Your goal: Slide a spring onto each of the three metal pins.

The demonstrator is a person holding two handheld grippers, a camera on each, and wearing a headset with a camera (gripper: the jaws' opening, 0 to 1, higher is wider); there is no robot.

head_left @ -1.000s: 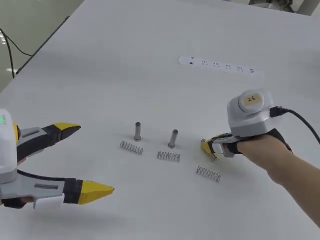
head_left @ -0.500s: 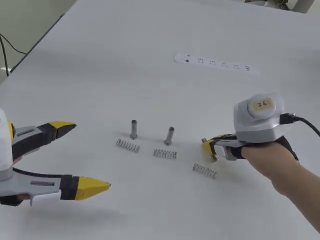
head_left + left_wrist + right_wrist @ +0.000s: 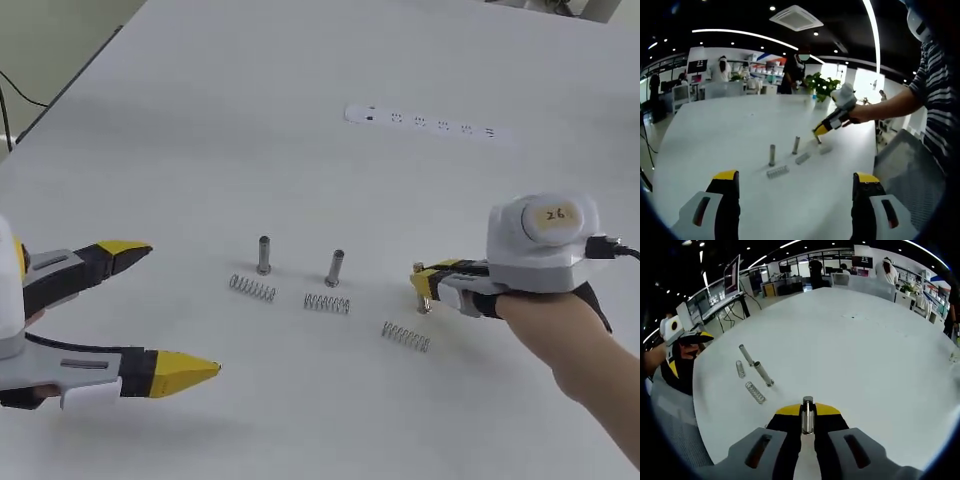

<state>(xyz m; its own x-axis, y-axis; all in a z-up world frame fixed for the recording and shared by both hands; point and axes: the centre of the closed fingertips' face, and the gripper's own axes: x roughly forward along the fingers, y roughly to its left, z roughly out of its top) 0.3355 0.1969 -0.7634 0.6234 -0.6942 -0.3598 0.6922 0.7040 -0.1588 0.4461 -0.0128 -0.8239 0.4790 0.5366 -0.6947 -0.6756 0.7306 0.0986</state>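
The right claw [image 3: 425, 288] gripped 1 pin [image 3: 807, 416]. The left claw [image 3: 182, 309] was wide apart. 2 pins [image 3: 264, 254] stood by 3 springs [image 3: 326, 303].

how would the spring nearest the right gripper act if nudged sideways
The spring lies on its side on the smooth table, so it would probably roll. Its thin open coils suggest it is light and likely squashes if pinched hard.

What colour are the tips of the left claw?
Yellow; the left claw shows it best in head view.
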